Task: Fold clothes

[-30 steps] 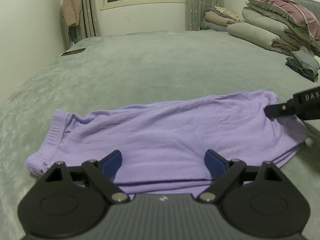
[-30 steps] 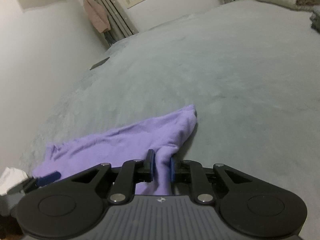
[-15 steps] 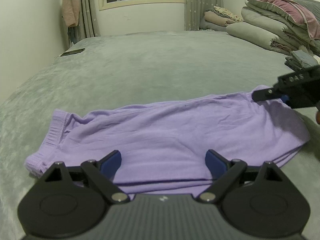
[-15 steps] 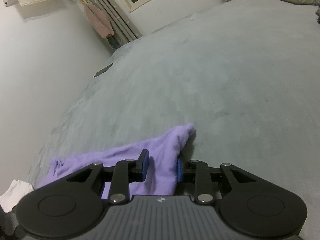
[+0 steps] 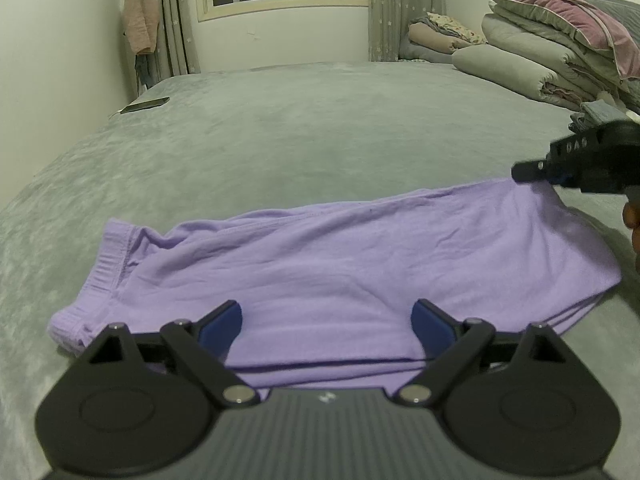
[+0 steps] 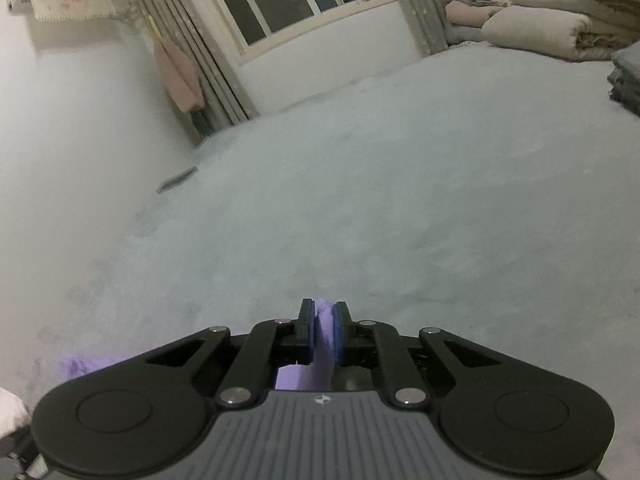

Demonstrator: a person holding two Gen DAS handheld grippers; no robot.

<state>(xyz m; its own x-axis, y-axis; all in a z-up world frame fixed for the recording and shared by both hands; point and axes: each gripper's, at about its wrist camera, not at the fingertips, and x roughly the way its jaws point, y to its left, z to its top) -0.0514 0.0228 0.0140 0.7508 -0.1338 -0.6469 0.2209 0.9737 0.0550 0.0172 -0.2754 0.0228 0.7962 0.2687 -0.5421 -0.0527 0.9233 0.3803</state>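
Your grey plush bed cover [image 5: 320,136] holds everything here: a stack of folded grey and pink quilts [image 5: 560,52] piled at its far right corner, a small pile of folded grey clothes [image 6: 626,80] just in front of that, and a dark flat phone [image 5: 145,105] at the far left edge. Your pair of soft lilac knit shorts [image 5: 320,272] lies spread flat across the near part of the cover, ribbed waistband to the left, lightly creased, its far right corner lifted off the cover. Your right gripper [image 6: 323,330] has that corner between its blue pads, the jaws closing on the fabric. Your left gripper [image 5: 326,322] hovers wide apart over the near hem, gripping nothing.
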